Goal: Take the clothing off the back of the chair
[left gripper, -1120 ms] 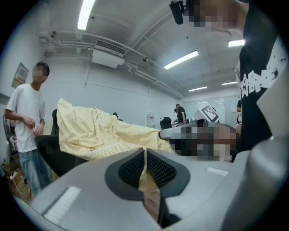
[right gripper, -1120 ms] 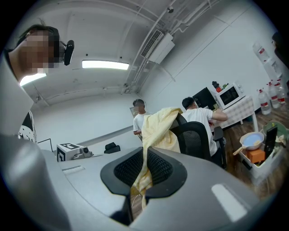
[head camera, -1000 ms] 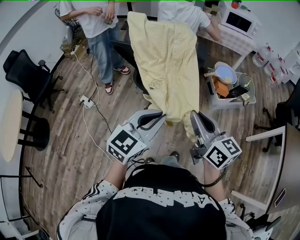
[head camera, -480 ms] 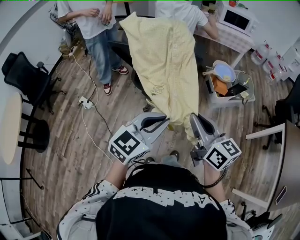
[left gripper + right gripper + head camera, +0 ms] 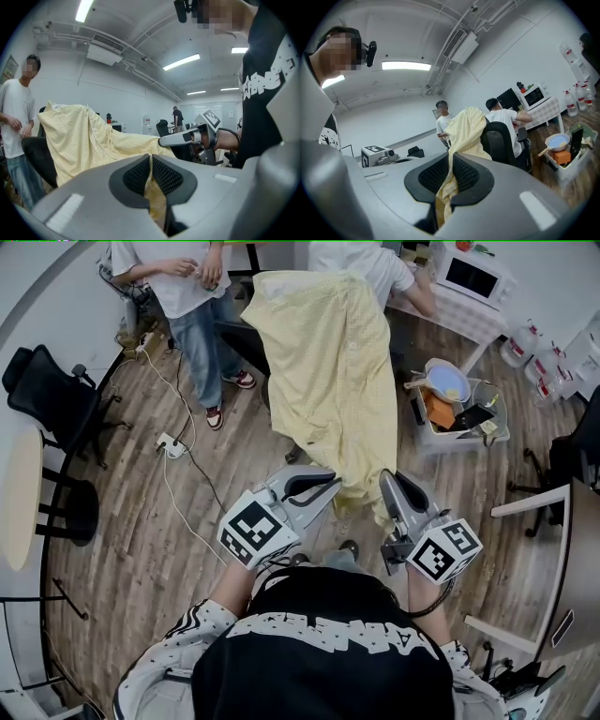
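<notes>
A pale yellow checked shirt (image 5: 328,371) hangs stretched from the back of a black office chair (image 5: 246,343) toward me. Its top still lies over the chair back (image 5: 501,138), seen in the right gripper view. My left gripper (image 5: 328,486) is shut on the shirt's near hem; yellow cloth (image 5: 152,187) is pinched between its black pads. My right gripper (image 5: 386,486) is shut on the hem's other corner, with cloth (image 5: 450,180) running out between its pads. In the left gripper view the shirt (image 5: 79,136) spans across to the right gripper (image 5: 187,138).
A person in a white T-shirt and jeans (image 5: 192,296) stands left of the chair. Another person (image 5: 375,268) sits at a desk with a microwave (image 5: 476,277). A crate of dishes (image 5: 459,409) is on the floor at right. A power strip (image 5: 171,442) lies left; another black chair (image 5: 52,390) stands far left.
The shirt's top edge has shifted and spread wider on the chair back, and the cloth looks pulled more taut. Both grippers have barely moved and stay clamped.
</notes>
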A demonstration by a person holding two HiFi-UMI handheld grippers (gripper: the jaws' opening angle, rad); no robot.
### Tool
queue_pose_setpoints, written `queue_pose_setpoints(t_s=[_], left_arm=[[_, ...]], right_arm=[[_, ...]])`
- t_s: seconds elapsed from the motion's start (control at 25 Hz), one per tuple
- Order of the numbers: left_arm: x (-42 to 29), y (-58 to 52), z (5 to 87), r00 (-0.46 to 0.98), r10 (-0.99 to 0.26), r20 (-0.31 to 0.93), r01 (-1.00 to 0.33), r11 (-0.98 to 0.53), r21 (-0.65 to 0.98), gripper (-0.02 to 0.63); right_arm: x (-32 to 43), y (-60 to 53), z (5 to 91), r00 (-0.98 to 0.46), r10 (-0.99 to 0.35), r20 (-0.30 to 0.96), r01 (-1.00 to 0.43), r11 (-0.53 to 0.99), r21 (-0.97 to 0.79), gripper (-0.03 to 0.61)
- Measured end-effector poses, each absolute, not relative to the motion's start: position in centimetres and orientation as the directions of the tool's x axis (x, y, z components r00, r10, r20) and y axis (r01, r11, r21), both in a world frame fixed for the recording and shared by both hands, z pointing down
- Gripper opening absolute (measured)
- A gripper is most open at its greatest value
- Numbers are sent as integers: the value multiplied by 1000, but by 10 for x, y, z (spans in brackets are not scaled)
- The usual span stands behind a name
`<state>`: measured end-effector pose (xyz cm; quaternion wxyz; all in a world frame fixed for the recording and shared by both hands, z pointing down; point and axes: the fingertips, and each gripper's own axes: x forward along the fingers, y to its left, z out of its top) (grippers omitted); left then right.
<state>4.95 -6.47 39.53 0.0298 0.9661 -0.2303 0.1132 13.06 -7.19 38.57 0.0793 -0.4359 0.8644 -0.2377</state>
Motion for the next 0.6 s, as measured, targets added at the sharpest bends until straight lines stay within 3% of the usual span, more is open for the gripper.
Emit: queue_pose_setpoints(t_s=[0.36, 0.6], left_arm=[[64, -50, 391, 904, -370, 215, -379, -925, 1, 17], [56, -60, 391, 892, -394, 221, -402, -915, -7, 17]], right_arm=[[130, -67, 387, -607, -791, 79, -720, 504, -477, 41], [129, -69, 386, -610, -788, 83, -718, 506, -478, 41]])
